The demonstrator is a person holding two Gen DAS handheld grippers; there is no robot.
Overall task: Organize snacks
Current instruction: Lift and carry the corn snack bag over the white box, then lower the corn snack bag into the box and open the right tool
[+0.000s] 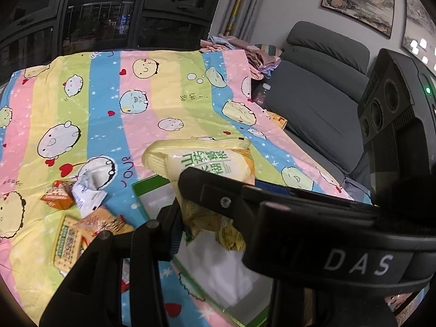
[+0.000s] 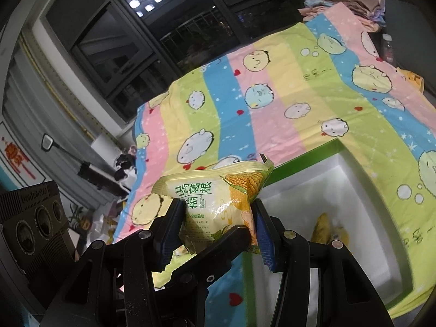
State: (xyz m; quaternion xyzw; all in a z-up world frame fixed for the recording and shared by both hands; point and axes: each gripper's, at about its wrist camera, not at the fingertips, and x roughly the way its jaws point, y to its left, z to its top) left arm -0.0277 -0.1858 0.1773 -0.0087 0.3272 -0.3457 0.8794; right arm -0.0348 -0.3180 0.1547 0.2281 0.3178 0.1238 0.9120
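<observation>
The right gripper [image 2: 218,218] fills the bottom of the right wrist view, its blue-padded jaws closed on the lower half of a yellow snack pouch [image 2: 218,199] at the centre of the frame. The pouch is glossy and puffed, pale yellow with green Chinese characters on its front and printed corn cobs along its right side; its crimped top seal points toward the upper right. It is held up above the near left corner of a white box with a green rim [image 2: 302,160], which takes up the lower right of that view. Inside the box, at the lower right, lies another yellow packet [image 2: 327,229], partly hidden by the gripper.

In the left wrist view the same pouch [image 1: 207,160] sits at the centre, with the right gripper [image 1: 218,204] crossing in front of it from the right as a dark bar. The left gripper [image 1: 152,234] shows only one finger at the lower left; I cannot tell how its jaws stand.

Everything rests on a striped cartoon bedsheet [image 1: 109,95] in pink, yellow, green and blue. At the lower left of the left wrist view lie loose snacks: an orange packet [image 1: 57,197], a white wrapper [image 1: 87,193] and a cracker pack [image 1: 68,242].
</observation>
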